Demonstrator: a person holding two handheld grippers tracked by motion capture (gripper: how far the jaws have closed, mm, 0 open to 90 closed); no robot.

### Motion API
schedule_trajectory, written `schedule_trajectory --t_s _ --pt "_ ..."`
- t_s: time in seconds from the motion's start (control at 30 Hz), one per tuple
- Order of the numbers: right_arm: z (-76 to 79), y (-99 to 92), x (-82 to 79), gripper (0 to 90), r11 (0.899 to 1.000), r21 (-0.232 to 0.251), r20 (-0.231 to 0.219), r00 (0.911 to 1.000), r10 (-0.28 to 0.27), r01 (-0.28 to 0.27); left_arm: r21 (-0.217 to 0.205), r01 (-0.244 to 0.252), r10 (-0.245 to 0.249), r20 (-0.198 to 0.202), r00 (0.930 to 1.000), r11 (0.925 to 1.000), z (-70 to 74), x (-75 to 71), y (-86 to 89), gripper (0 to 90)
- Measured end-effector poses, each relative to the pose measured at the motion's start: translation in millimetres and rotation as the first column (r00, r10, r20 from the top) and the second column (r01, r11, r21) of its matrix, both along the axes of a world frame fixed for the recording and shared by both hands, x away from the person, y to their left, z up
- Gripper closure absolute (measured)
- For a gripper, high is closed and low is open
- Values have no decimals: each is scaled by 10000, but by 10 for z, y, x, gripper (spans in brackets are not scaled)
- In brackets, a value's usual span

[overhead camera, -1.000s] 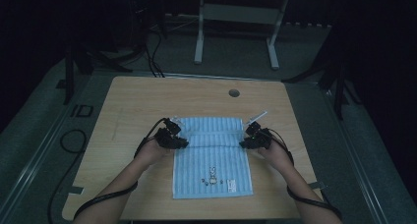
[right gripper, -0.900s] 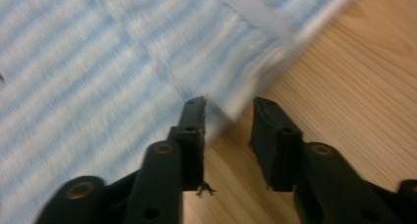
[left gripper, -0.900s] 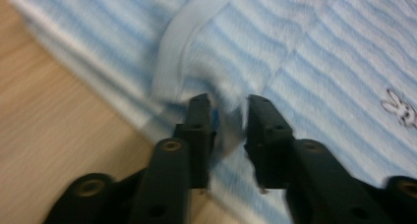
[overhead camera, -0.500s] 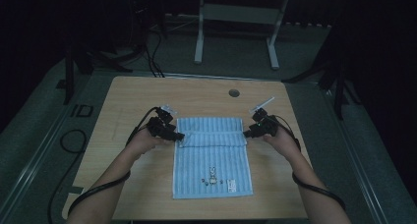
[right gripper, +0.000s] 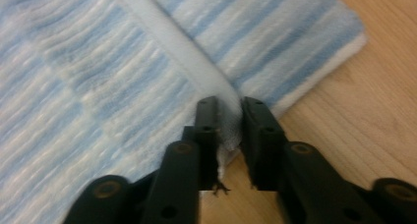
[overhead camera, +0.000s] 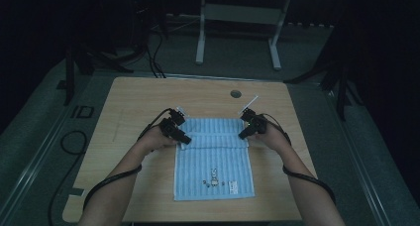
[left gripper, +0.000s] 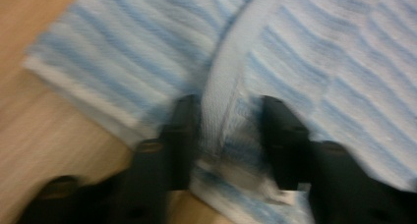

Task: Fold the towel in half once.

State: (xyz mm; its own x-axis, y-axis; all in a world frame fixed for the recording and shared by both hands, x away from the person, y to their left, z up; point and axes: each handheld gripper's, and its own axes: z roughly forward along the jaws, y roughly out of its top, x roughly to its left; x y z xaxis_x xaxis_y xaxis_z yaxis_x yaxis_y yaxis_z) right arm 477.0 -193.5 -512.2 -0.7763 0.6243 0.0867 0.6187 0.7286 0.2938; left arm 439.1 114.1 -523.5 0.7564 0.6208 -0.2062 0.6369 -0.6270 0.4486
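A blue-and-white striped towel (overhead camera: 213, 161) lies flat on the wooden table (overhead camera: 138, 97), with a small printed figure near its front edge. My left gripper (overhead camera: 185, 141) is at the towel's left side near the far end. Its jaws (left gripper: 228, 111) have just been closing and now pinch a raised white hem fold of the towel (left gripper: 319, 52). My right gripper (overhead camera: 242, 135) is at the right side near the far end. Its jaws (right gripper: 228, 108) have also just been closing and squeeze the white band at the towel's (right gripper: 98, 62) edge.
A round grommet hole (overhead camera: 236, 93) sits in the tabletop behind the towel. Bare wood surrounds the towel on all sides. A white table frame (overhead camera: 237, 13) and cables (overhead camera: 153, 47) lie on the dark floor beyond the far edge.
Half a second ago both grippers stood a little farther out from the towel's sides. They have come inward onto the towel's edges and their jaws have closed on the fabric.
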Motion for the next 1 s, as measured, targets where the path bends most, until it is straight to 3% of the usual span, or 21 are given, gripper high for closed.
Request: schedule_trajectory --t_s 0.03,0.17,0.37,0.53,0.63,0.67,0.83,0.93,1.0 --pt "16 10 -12 800 9998 -120 65 9999 129 -128 48 127 -127 12 9999 9999 15 -9 -8 731" --pt "117 24 -74 809 9992 -56 476 9981 396 -394 229 301 -308 267 9992 9993 97 -48 -41 821" --pt "312 -24 -154 809 9976 242 1036 9927 614 -642 8 414 -413 668 9969 9991 278 -87 -21 841" --pt "531 -102 -216 809 9963 498 1548 9860 618 -702 136 580 -592 1220 9908 9982 423 -143 15 841" --pt "658 -115 -277 809 9941 638 1908 9788 747 -883 -59 655 -637 1587 9853 9978 539 -199 38 841" --pt "708 -116 -312 809 9927 616 2156 9725 879 -1034 -70 664 -644 1623 9846 9978 565 -212 45 840" --pt "855 -166 -517 808 9800 1361 2612 9595 1058 -1451 -396 1303 -1217 1719 9776 9907 686 -411 100 839" --pt "855 -215 -741 809 9729 1462 2960 9463 1299 -1792 -394 1594 -1493 1888 9706 9864 698 -603 114 837" --pt "846 -248 -902 808 9685 1511 3009 9425 1457 -1979 -339 1777 -1676 1997 9654 9835 705 -744 116 837"
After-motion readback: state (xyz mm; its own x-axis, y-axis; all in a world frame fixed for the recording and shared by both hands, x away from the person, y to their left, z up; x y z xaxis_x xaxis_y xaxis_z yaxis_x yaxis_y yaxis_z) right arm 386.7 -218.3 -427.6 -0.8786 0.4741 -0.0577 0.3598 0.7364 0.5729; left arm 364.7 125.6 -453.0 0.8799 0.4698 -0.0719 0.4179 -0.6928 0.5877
